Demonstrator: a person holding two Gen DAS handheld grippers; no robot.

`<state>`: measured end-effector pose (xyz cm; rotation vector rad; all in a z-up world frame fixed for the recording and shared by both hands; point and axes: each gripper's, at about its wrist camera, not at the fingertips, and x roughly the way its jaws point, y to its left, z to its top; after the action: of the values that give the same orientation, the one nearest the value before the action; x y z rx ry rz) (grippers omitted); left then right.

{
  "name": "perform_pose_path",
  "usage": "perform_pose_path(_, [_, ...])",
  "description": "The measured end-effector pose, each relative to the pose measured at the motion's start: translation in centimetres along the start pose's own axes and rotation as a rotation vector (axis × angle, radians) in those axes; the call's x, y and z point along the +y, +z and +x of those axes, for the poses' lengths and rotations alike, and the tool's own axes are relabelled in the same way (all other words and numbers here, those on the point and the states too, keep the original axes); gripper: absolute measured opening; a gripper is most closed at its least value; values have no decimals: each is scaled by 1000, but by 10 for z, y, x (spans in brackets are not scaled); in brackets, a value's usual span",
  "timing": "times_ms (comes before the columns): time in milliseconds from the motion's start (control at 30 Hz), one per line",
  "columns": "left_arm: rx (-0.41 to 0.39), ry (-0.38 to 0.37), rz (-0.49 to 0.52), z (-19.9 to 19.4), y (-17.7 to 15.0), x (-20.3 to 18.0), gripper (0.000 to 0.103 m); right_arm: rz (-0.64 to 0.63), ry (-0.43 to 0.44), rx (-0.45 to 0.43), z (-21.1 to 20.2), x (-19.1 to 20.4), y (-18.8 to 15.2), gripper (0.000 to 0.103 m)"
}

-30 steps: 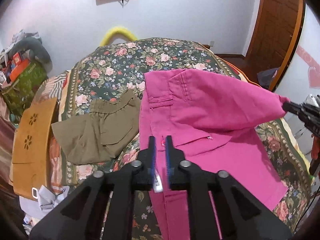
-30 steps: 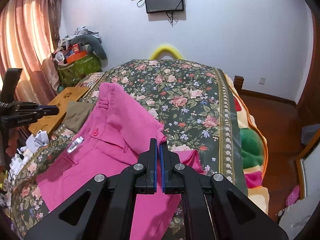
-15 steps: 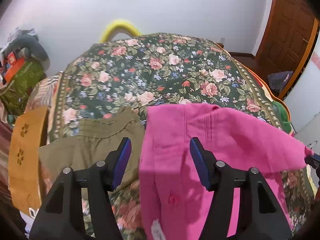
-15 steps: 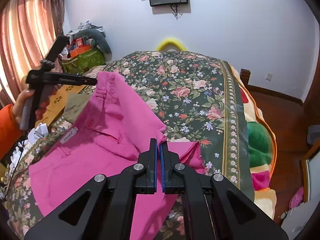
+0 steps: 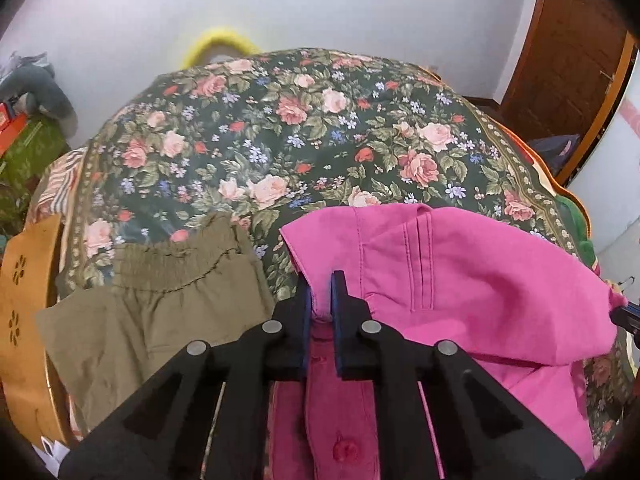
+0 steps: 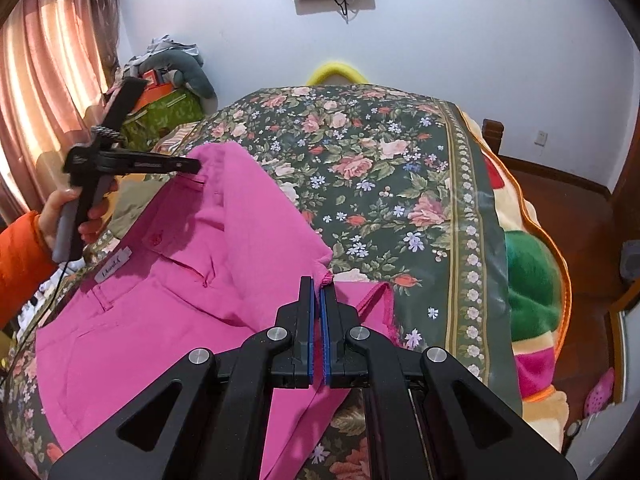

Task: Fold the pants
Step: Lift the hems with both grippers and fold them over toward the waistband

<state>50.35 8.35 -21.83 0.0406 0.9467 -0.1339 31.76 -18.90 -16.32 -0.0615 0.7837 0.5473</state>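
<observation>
Bright pink pants lie on the floral bedspread, their waist part lifted and doubled over. My left gripper is closing on the folded waistband edge, and the pink cloth is pinched between its blue pads. From the right wrist view the same left gripper holds the raised far corner of the pants. My right gripper is shut on the near pink corner, and its tip shows at the right edge of the left wrist view.
Olive-green shorts lie left of the pink pants. A wooden cut-out board stands at the bed's left side. A hand with an orange sleeve holds the left gripper. Boxes and a grey plush sit by the curtain.
My left gripper let go of the front of the pants, opened wide, moved forward and down to the folded waistband edge and closed on it. The right gripper sank slightly, still gripping its corner.
</observation>
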Motion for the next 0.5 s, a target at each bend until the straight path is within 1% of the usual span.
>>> perform_pose_path(100, [-27, 13, 10, -22, -4, 1, 8, 16, 7, -8, -5, -1, 2, 2])
perform_pose_path(167, [-44, 12, 22, -42, -11, -1, 8, 17, 7, -24, -13, 1, 4, 2])
perform_pose_path(233, [-67, 26, 47, -64, -20, -5, 7, 15, 4, -37, -24, 4, 6, 2])
perform_pose_path(367, [-104, 34, 74, -108, -44, -10, 6, 21, -7, -57, -44, 6, 4, 2])
perform_pose_path(500, [-131, 66, 113, -144, -71, -20, 6, 19, -23, -62, -61, 10, -2, 2])
